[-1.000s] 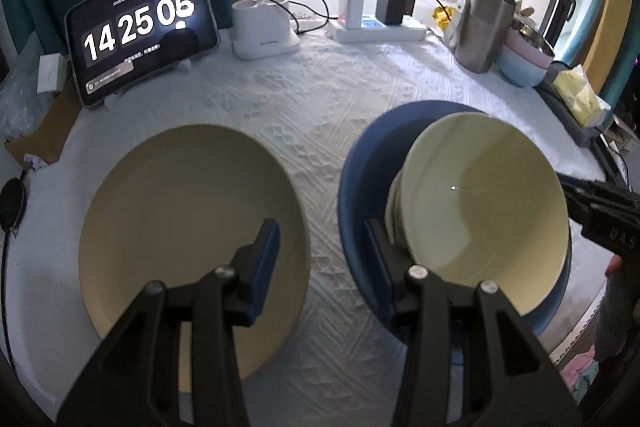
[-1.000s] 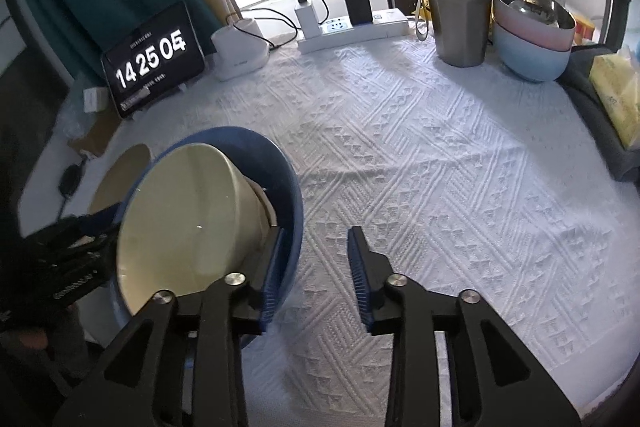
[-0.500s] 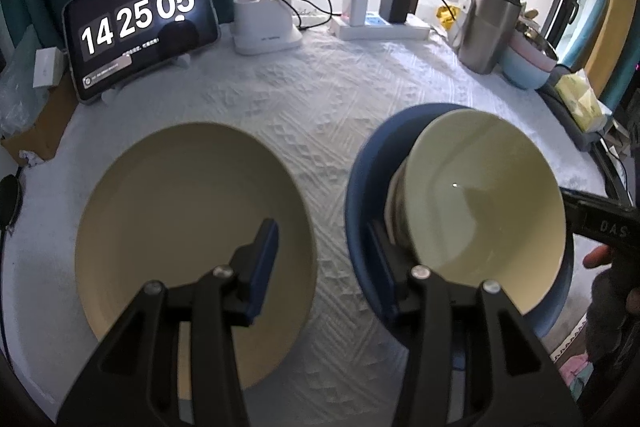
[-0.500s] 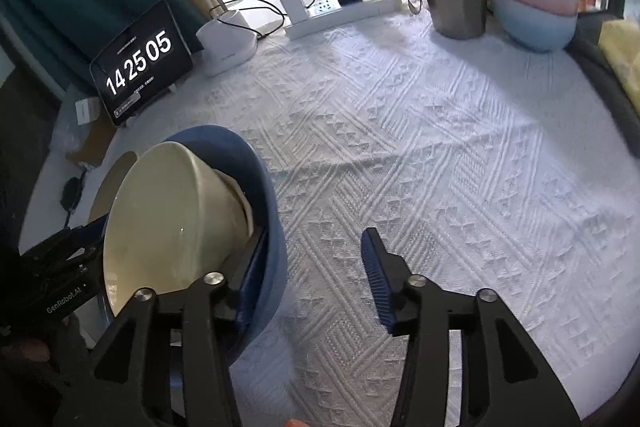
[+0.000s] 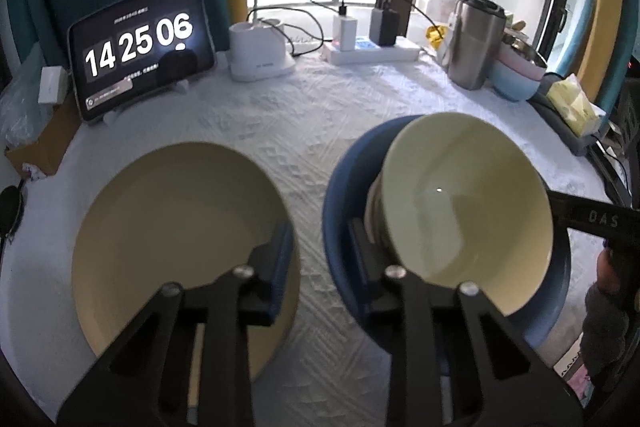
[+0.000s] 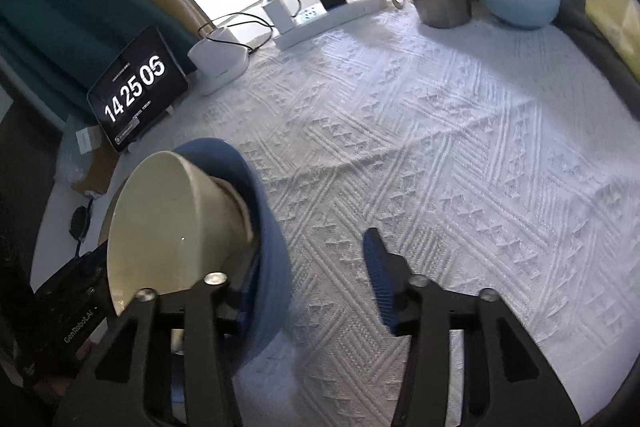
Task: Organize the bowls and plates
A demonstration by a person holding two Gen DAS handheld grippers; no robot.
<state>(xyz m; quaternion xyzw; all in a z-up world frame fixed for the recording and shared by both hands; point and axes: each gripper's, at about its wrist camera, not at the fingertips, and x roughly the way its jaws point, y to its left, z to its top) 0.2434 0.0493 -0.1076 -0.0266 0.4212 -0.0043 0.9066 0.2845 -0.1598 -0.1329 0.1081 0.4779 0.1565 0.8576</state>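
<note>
1. While the tablet clock (image 5: 138, 53) stands propped at the far left edge of the table (image 5: 304, 123), the cream plate (image 5: 172, 227) lies flat on the white cloth at near left, alone, nothing stacked on it.
2. Left gripper (image 5: 318, 247): jaws closing. One finger (image 5: 280, 251) hangs over the cream plate's right rim; the other sits at the left rim of the blue bowl (image 5: 340, 211), inside it. Only cloth shows in the gap between them; no firm hold on either dish is visible.
3. Centre-right: the blue bowl rests on the cloth just beside the plate, apart from it. A cream bowl (image 5: 468, 203) sits in it tipped on its side, mouth facing the camera, foot against the blue wall. Not nested level.
4. Right gripper (image 6: 308, 279): jaws closing, with the blue bowl's right wall between them. The inner finger is down behind the wall near the cream bowl, mostly hidden; the outer finger (image 6: 378, 279) stands clear of the wall over bare cloth. Not yet clamped, as far as the view shows.
5. Far right: steel tumbler (image 5: 474, 45), then pink and pale blue bowls (image 5: 516, 75) stacked at the back edge.
6. Judgement: early to midway. One back stack made; the cream bowl still needs seating, and plate and blue bowl remain to be grouped.
</note>
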